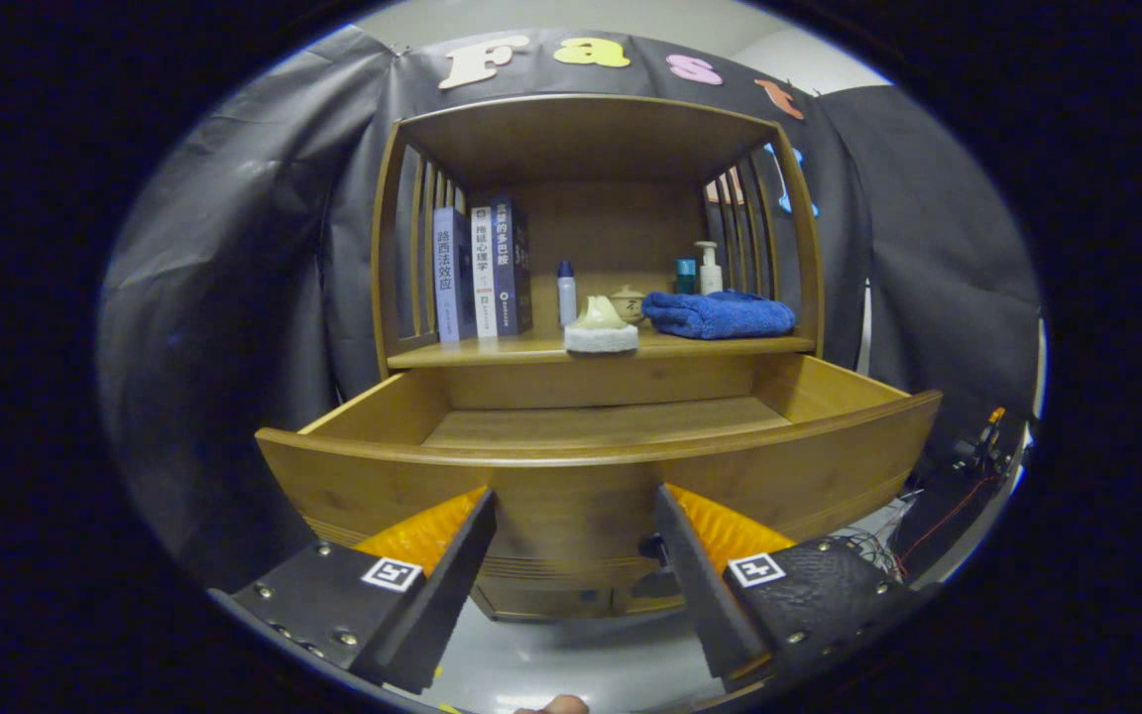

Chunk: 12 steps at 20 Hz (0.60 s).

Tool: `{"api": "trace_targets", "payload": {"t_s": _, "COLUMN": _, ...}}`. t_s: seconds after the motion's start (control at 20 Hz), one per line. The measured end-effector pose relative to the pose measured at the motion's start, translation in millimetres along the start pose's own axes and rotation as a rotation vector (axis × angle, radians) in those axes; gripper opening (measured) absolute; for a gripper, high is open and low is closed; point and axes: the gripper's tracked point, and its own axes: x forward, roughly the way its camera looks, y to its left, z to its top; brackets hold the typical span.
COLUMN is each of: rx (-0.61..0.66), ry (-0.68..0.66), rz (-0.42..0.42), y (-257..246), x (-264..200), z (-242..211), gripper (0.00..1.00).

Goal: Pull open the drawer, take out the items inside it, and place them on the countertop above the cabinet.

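Your gripper (576,516) is spread wide and holds nothing; its two fingers sit apart in front of the drawer (591,466), whose front panel fills the gap between them. The drawer is pulled out of the cabinet (596,119), and its wooden floor shows bare from this low angle; the near part of the inside is hidden behind the front panel. A dark knob (652,547) shows just beside your right finger, below the panel's top edge. On the countertop (492,350) above: books (482,270) upright at the left, a small bottle (566,293), a pale object (601,325) at the front edge, a small lidded pot (628,302) behind it, a folded blue towel (718,314), and a pump bottle (709,268) at the back right. Open shelf room lies between books and bottle. Slatted side walls bound the shelf.
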Motion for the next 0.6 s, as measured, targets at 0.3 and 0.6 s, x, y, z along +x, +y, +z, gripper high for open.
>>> {"api": "trace_targets", "payload": {"t_s": 0.3, "rx": 0.006, "ry": 0.004, "rz": 0.009, "y": -3.8, "x": 8.6, "z": 2.7, "gripper": 0.96}}
{"api": "trace_targets", "payload": {"t_s": 0.6, "rx": 0.022, "ry": 0.007, "rz": 0.018, "y": -3.7, "x": 29.1, "z": 10.6, "gripper": 0.97}}
